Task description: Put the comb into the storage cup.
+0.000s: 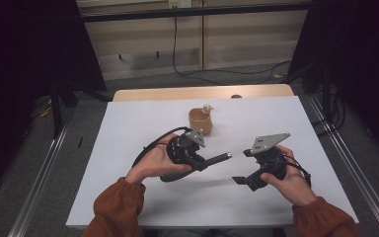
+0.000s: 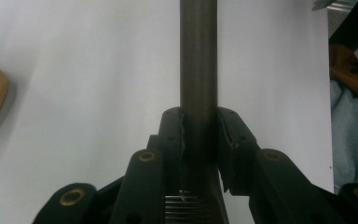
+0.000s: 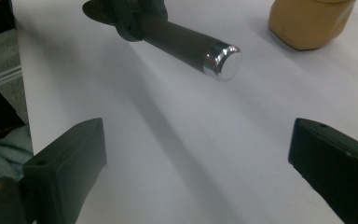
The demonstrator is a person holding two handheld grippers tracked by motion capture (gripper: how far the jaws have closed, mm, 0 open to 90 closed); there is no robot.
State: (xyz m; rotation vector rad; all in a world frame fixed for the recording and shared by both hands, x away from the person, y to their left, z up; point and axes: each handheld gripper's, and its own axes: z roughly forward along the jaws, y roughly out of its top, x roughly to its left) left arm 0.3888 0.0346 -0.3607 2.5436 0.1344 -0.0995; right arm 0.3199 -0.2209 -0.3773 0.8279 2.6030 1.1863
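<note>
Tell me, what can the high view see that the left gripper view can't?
The high view's extras: the person's left hand and right hand, the right gripper with its jaws wide open, and a little figure on the rim of the tan cup. The left gripper view's extra: a close look at the left gripper squeezing the dark handle from both sides. Shared: the dark handle, the tan cup and the white table.
</note>
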